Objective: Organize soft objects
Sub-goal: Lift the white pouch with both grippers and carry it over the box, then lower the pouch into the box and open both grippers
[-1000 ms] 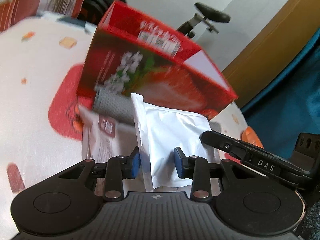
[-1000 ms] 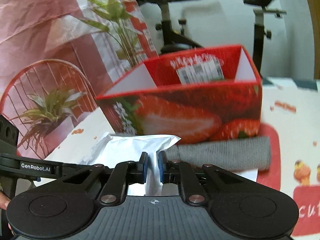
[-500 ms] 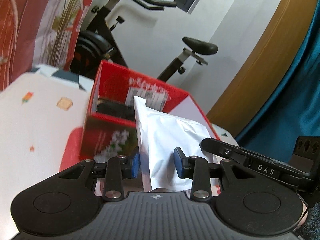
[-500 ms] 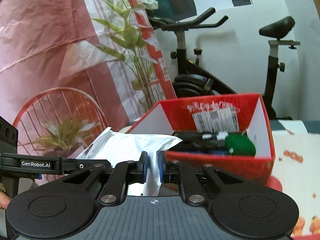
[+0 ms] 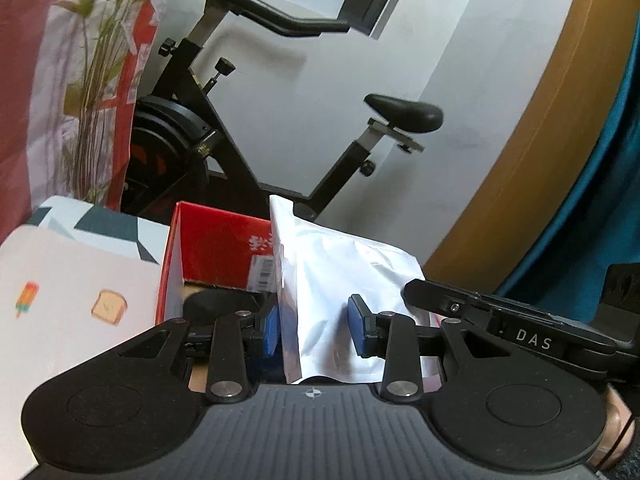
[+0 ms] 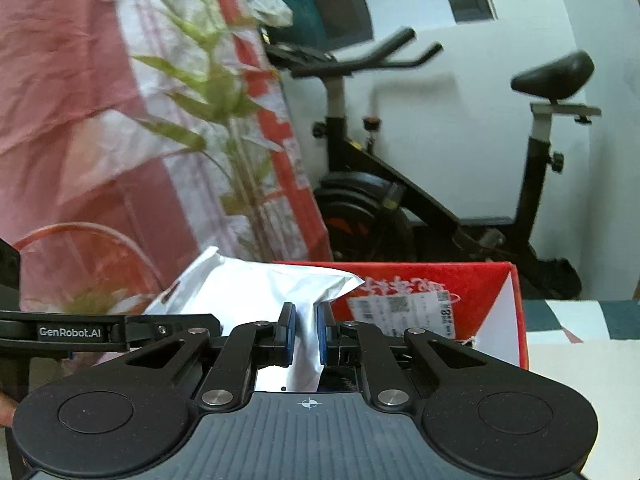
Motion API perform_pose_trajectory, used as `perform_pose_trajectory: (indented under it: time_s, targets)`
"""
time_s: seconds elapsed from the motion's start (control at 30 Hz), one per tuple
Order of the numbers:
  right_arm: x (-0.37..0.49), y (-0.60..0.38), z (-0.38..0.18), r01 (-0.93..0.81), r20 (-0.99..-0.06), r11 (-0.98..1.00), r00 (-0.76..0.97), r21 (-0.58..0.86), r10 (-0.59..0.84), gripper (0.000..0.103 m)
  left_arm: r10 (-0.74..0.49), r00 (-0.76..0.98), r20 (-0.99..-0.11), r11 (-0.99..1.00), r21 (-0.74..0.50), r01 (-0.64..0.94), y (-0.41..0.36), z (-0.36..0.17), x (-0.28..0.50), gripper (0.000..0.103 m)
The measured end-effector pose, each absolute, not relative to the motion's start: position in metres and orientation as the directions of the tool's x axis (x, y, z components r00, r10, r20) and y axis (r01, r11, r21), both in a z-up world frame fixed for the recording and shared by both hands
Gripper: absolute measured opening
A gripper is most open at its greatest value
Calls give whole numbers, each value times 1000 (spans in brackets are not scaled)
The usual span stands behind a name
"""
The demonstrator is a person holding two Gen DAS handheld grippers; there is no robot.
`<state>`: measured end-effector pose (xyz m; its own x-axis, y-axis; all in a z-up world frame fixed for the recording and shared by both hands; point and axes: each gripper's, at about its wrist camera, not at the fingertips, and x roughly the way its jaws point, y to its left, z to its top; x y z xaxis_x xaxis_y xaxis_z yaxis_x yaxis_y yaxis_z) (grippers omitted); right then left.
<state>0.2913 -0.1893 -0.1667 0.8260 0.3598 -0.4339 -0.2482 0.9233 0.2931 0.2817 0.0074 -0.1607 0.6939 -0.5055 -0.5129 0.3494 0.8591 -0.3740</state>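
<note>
A white soft pouch point(image 5: 340, 280) is held up between both grippers, above the open red strawberry box point(image 5: 216, 252). My left gripper point(image 5: 316, 330) has its blue pads on either side of the pouch's near end, with a small gap on the right. My right gripper point(image 6: 306, 334) is shut on the pouch point(image 6: 256, 288), pinching its edge. The red box point(image 6: 432, 292) lies just behind and below the pouch; dark items show inside it in the left wrist view.
The box stands on a white patterned table cover point(image 5: 72, 280). An exercise bike point(image 6: 400, 184) stands behind the table against the white wall. A plant point(image 6: 216, 112) and a red-and-white curtain are at the left. A teal curtain point(image 5: 600, 184) is at the right.
Both grippers have lifted the pouch off the table and carried it up over the box. The grey cloth and the box front have dropped out of view.
</note>
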Motion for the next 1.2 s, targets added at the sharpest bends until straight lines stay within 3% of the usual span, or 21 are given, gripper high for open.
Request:
perform_pose_trajectory:
  time_s: [0.37, 0.87, 0.9, 0.93, 1.0, 1.2]
  targets:
    - [341, -187, -234, -152, -587, 927, 736, 343, 338, 10, -437, 607, -664, 899, -296, 323, -5, -202, 329, 37]
    - [348, -185, -260, -111, -650, 931, 686, 348, 325, 6, -373, 558, -741, 918, -210, 335, -8, -210, 334, 41]
    - [347, -185, -258, -113, -648, 932, 689, 345, 324, 7, -371, 559, -741, 919, -208, 334, -9, -210, 334, 44]
    - [345, -185, -257, -117, -645, 933, 693, 340, 321, 7, -366, 560, -743, 921, -201, 334, -10, -209, 333, 58]
    - [340, -183, -253, -125, -640, 940, 703, 317, 309, 8, -353, 571, -741, 924, -182, 336, -12, -207, 331, 76]
    - [324, -186, -240, -126, -614, 944, 732, 306, 297, 19, -347, 612, -711, 927, -158, 341, -10, -194, 322, 82]
